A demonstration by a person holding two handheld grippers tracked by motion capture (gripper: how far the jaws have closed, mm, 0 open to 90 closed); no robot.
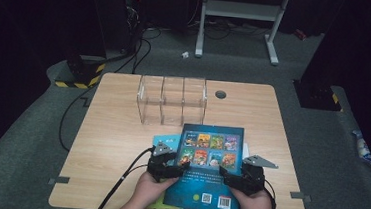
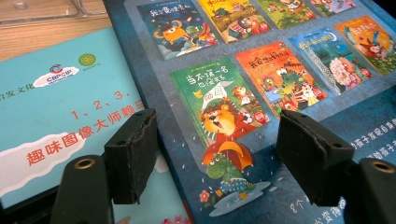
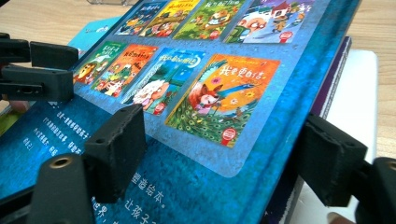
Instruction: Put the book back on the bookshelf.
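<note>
Two grippers set at the two side edges of one dark blue picture book, lower centre of the high view.

One dark blue book [image 1: 209,161] with eight small cover pictures is seen lying on a stack: one light blue booklet [image 1: 166,139] beneath at its left, one white book [image 3: 355,93] beneath at its right. The left gripper [image 1: 167,167] is seen at the book's left edge, jaws apart, with no pad seen pressing. The right gripper [image 1: 246,178] straddles the right edge, jaws apart; contact cannot be told. One clear three-compartment box [image 1: 172,100] stands above centre on one wooden table [image 1: 116,129].
</note>
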